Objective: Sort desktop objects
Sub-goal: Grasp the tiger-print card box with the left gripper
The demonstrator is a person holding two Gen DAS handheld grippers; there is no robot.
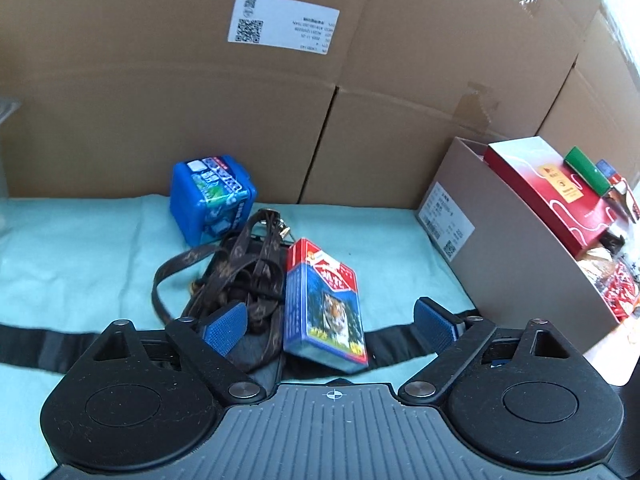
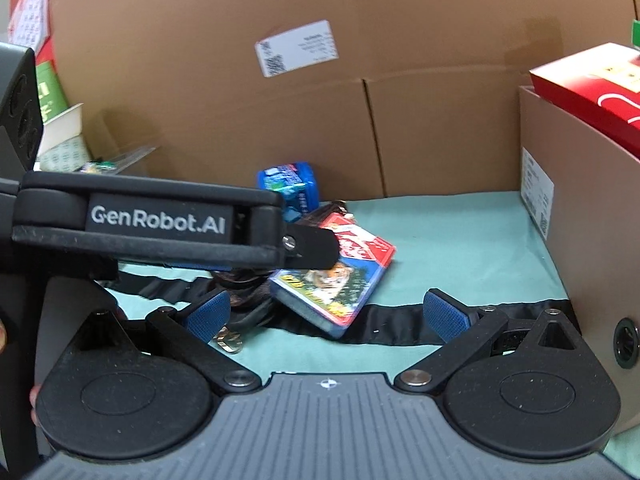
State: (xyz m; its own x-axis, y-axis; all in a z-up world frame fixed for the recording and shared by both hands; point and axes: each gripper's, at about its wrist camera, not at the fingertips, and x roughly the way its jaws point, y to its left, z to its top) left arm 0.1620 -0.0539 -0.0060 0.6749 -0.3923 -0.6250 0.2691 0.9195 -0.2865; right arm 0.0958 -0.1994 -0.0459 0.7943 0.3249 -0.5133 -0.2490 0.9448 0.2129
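You had a mint-green cloth (image 1: 80, 248) underneath, a bright blue tub (image 1: 212, 196) at eleven o'clock, a brown monogram-patterned strap (image 1: 240, 276) beside a blue-and-red tiger-printed card box (image 1: 324, 304), and a red box (image 1: 560, 192) at two o'clock.

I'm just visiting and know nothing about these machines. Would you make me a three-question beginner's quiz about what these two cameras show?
1. True or false: the tiger card box lies between the open fingers of the left gripper.
2. Which item touches the tangled brown strap: A) blue cube tin, B) green bar?
3. Fill in: the red box sits in the ____ carton on the right.

Key: 1 true; 2 A; 3 grey.
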